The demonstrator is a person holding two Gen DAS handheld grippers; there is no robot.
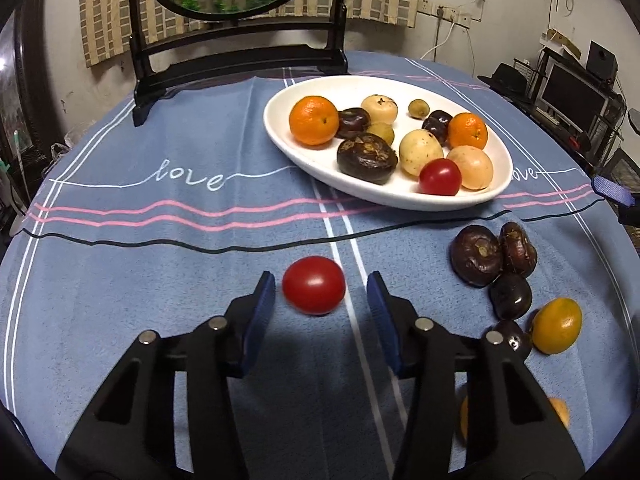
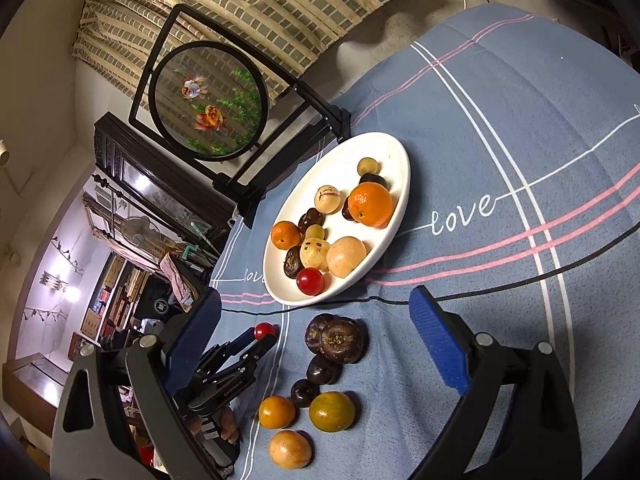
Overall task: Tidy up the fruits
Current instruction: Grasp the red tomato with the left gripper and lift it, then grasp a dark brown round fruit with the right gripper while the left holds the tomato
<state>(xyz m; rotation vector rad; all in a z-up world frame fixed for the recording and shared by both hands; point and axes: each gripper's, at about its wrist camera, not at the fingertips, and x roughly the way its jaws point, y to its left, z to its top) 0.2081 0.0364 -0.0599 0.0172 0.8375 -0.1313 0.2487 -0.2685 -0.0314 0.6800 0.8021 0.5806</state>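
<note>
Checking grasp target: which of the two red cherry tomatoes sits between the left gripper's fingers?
The red cherry tomato lying loose on the blue tablecloth; the other rests in the white oval plate.

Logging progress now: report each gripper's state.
Left gripper: open around the red tomato, not gripping.
Right gripper: open, empty.

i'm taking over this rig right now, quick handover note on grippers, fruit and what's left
Left gripper: jaws around the loose cherry tomato on the blue tablecloth, pads not yet touching it, nothing held.
Right gripper: open, empty, above the loose fruit.
Done: white plate already holds oranges, pale round fruits, dark chestnuts and one cherry tomato.
Left: the tomato, four dark chestnuts and three orange-yellow fruits lie on the cloth near the plate.
</note>
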